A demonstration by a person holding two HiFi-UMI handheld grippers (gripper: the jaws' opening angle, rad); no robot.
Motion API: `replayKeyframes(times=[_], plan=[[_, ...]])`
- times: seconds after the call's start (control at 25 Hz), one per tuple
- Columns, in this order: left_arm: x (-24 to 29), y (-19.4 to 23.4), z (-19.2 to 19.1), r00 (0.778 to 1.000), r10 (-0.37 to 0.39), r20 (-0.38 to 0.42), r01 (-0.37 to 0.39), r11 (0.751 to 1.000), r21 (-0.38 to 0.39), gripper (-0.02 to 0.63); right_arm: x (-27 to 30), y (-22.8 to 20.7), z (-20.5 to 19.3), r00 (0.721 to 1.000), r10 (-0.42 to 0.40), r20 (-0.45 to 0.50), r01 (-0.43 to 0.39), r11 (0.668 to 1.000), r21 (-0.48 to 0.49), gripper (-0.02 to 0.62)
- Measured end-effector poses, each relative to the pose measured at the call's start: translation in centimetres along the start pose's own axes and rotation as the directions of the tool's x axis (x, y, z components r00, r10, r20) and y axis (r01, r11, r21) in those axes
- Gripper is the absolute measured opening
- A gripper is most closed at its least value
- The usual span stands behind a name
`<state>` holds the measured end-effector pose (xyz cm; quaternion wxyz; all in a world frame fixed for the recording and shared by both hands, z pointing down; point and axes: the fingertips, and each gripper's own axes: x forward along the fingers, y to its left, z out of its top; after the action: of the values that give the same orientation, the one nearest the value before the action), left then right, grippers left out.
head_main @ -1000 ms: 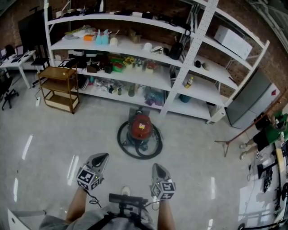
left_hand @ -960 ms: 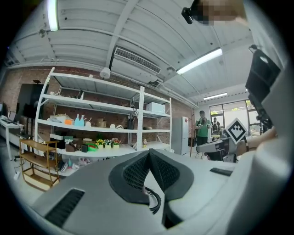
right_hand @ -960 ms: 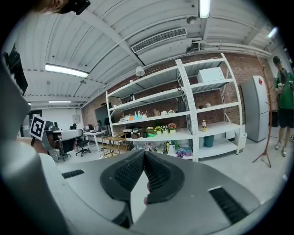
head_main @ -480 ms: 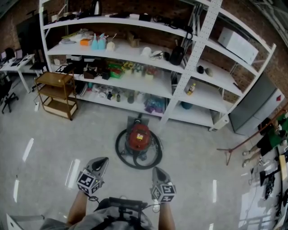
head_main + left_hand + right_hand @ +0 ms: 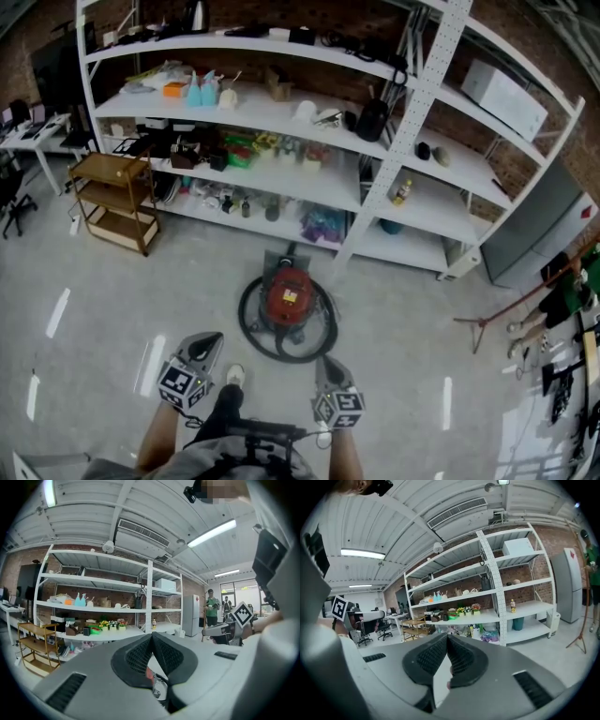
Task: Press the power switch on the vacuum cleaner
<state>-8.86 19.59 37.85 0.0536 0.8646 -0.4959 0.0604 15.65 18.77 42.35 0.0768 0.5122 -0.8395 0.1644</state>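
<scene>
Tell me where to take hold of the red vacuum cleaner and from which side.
Probably grip the vacuum cleaner at the top of its red body, from above: it stands upright and the black hose lies coiled round its base, blocking a low side approach. No handle can be made out.

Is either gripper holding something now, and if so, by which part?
Nothing is held. The left gripper and the right gripper both have their jaws closed on nothing, and both are apart from the vacuum cleaner.
</scene>
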Motion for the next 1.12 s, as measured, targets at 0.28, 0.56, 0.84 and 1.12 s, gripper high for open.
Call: replayKeyframes(times=[0.28, 0.56, 0.84, 1.12], plan=[[4.8, 4.5, 0.5, 1.0, -0.031, 0.0, 0.031, 0.999, -0.016, 0.008, 5.4, -1.5, 1.9, 0.999, -0.037, 0.014, 0.037, 0.999, 0.013, 0.002], [10.7, 10.1, 2.5, 0.996, -0.087, 0.003, 0.087, 0.996, -0.013, 0.008, 11.9, -2.3, 5.2, 0.997, -0.077, 0.01, 0.076, 0.997, 0.022, 0.002], [16.3, 15.6, 2.6, 0.989, -0.146, -0.026, 0.145, 0.989, -0.017, 0.008, 18.4, -3.3, 6.9, 0.994, -0.113, -0.008, 0.113, 0.993, 0.018, 0.002], [21.1, 18.8, 2.3, 0.98, -0.197, -0.03, 0.195, 0.98, -0.042, 0.008, 23.2, -4.2, 8.0, 0.987, -0.158, -0.024, 0.158, 0.987, -0.02, 0.002]])
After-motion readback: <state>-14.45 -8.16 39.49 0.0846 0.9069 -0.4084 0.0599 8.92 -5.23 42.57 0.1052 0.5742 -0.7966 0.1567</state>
